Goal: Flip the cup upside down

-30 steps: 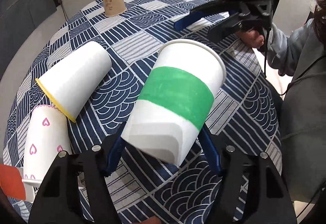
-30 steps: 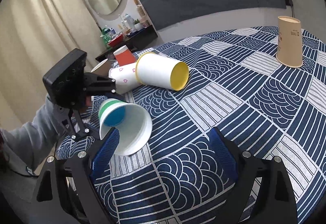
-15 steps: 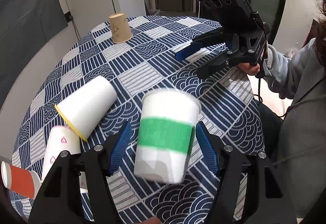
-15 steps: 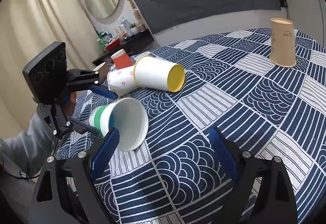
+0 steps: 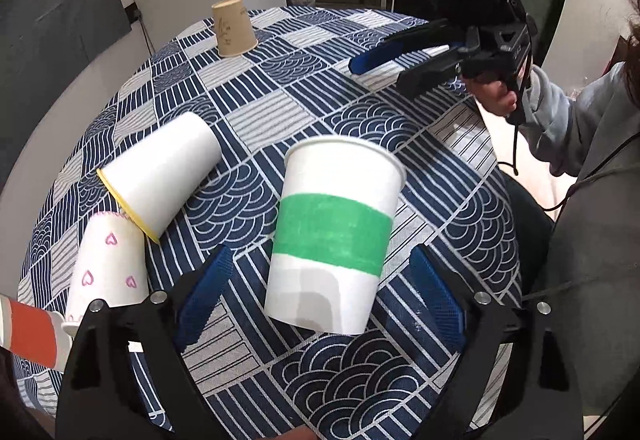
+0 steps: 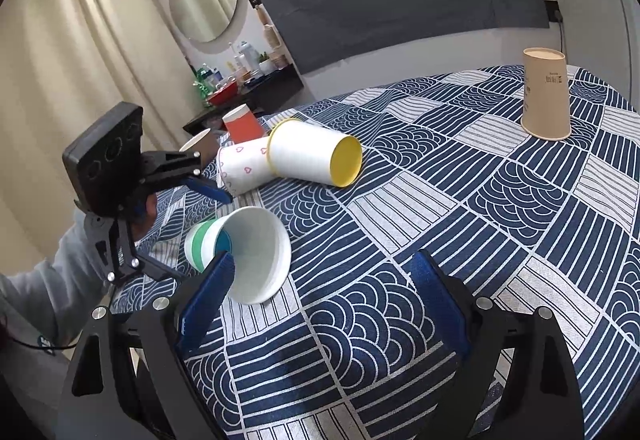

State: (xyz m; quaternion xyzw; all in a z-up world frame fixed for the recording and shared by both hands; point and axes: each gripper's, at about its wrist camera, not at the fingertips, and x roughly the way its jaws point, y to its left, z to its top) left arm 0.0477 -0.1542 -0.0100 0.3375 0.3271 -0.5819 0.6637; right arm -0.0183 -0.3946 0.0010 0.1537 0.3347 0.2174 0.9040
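Note:
A white paper cup with a green band (image 5: 334, 232) lies on its side on the blue patterned tablecloth (image 5: 280, 88), its base toward my left gripper and its mouth away. My left gripper (image 5: 320, 296) is open, its blue pads apart on either side of the cup's base without touching it. In the right wrist view the cup (image 6: 244, 248) shows its open mouth, with the left gripper (image 6: 200, 236) behind it. My right gripper (image 6: 320, 304) is open and empty, just right of the cup; it also shows in the left wrist view (image 5: 384, 70).
A white cup with a yellow rim (image 5: 160, 172) lies on its side against a heart-printed cup (image 5: 106, 268) and a red cup (image 5: 28, 332). A brown cup (image 5: 233, 27) stands upside down at the far edge. The person's body is at the table's right.
The left gripper let go of the green-band cup, opened and drew back. The cup went from held tilted above the cloth to lying on it. The right gripper barely moved.

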